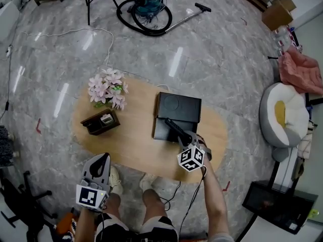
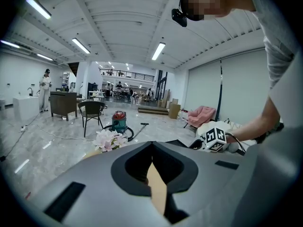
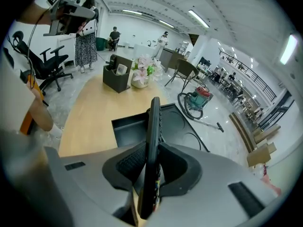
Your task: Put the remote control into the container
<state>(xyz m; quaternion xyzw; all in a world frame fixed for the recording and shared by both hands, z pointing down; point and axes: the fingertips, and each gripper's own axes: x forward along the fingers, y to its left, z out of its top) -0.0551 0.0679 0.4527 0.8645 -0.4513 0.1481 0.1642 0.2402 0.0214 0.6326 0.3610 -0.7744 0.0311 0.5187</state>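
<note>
A long black remote control stands on edge between the pads of my right gripper, which is shut on it. In the right gripper view the remote points out over an open black container on the wooden table. In the head view the remote's tip hangs above the near part of the container. My left gripper is off the table's near left edge, by the person's legs. Its jaws meet at the tips with nothing between them.
The oval table also carries pink flowers and a small dark brown box at its left end. A vacuum cleaner with hose lies on the marble floor beyond. A grey-white seat stands at the right.
</note>
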